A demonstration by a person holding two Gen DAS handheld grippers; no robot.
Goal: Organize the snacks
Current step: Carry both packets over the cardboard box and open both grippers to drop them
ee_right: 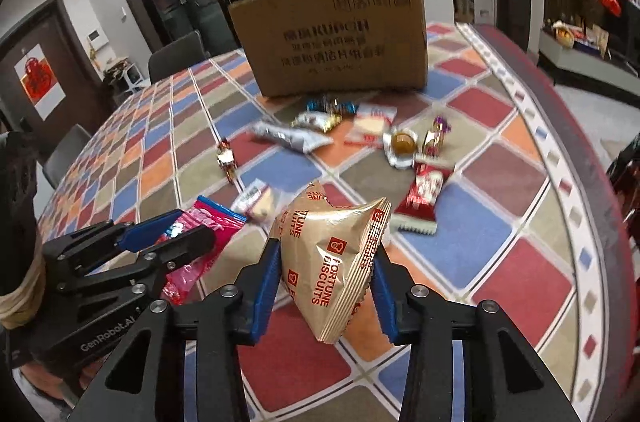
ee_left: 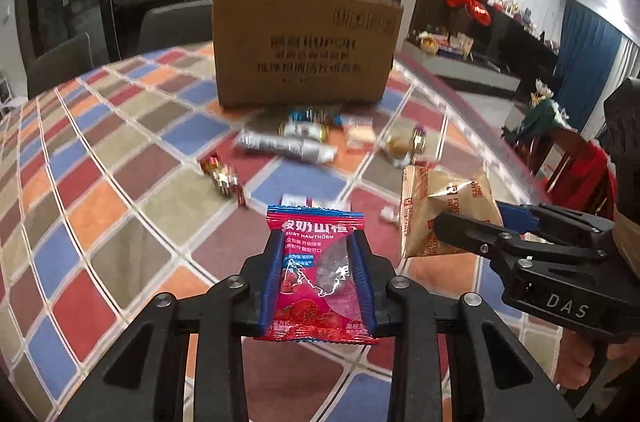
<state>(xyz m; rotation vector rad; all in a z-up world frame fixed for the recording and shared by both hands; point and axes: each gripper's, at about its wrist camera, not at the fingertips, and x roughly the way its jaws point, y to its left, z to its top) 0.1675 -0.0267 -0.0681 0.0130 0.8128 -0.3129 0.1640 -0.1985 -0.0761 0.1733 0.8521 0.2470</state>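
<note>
My left gripper (ee_left: pixel 318 242) is shut on a red yogurt hawthorn packet (ee_left: pixel 318 274) and holds it above the table. My right gripper (ee_right: pixel 326 250) is shut on a gold fortune biscuits packet (ee_right: pixel 332 262), also held above the table. Each gripper shows in the other's view: the right gripper (ee_left: pixel 472 218) with the gold packet (ee_left: pixel 440 206), the left gripper (ee_right: pixel 188 226) with the pink-red packet (ee_right: pixel 200 250). A brown cardboard box (ee_left: pixel 304 50) stands at the back of the table; it also shows in the right wrist view (ee_right: pixel 336 38).
Loose snacks lie in front of the box: a silver packet (ee_right: pixel 292 136), wrapped candies (ee_right: pixel 330 106), a red packet (ee_right: pixel 424 190), a small red-gold candy (ee_right: pixel 226 158), a clear packet (ee_right: pixel 256 200). The checkered tablecloth (ee_right: pixel 480 230) ends at a round edge on the right. Chairs stand behind.
</note>
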